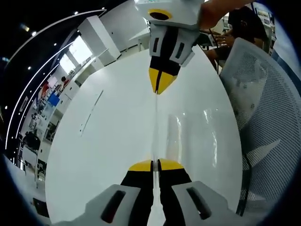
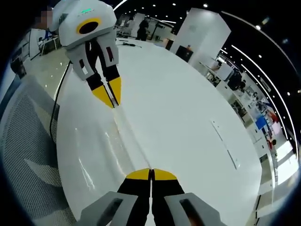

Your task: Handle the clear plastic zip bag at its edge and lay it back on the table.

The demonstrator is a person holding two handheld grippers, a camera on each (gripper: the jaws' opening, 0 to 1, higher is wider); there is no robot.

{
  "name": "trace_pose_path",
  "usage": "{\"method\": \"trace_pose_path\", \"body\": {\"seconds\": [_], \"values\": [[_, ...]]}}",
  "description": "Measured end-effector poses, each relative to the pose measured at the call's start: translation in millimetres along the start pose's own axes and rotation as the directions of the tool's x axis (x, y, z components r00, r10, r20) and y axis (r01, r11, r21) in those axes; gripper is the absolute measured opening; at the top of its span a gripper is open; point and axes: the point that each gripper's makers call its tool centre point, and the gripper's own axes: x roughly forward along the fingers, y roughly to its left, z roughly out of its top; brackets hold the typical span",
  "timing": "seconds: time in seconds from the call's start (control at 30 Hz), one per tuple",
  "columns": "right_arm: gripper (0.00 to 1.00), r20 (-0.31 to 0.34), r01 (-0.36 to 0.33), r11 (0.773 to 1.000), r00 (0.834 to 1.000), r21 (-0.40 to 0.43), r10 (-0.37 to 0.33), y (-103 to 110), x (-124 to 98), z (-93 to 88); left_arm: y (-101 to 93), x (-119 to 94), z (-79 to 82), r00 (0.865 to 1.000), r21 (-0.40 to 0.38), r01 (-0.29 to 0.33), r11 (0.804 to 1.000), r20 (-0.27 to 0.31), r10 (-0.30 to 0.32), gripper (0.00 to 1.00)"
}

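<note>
While both grippers pinch it, zip bag (image 1: 188, 136) hangs stretched over white table (image 1: 108, 141) | left gripper (image 1: 155, 165) clamped on near edge | right gripper (image 1: 161, 87) clamped opposite | long axis runs gripper-to-gripper, so lower evenly

Clear glossy plastic zip bag (image 1: 188, 136) on smooth, shiny white table (image 1: 108, 141) — mesh-backed chair (image 1: 263, 108)

My tabletop (image 1: 113, 141) is a glossy white surface, rounded at its edges, mirroring the ceiling lights. In the right gripper view a thin pale strip (image 2: 225, 143) lies flat on it, far right, well apart from anything else.
</note>
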Motion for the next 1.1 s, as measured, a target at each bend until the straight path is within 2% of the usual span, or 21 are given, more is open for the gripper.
{"method": "trace_pose_path", "body": {"seconds": [1.1], "values": [[0.00,0.000,0.005,1.000,1.000,-0.001,-0.005,-3.4,1.8,-2.1,4.3,-4.6,-5.0,1.000,-0.006,-0.009,1.000,-0.005,0.009,0.00]]}}
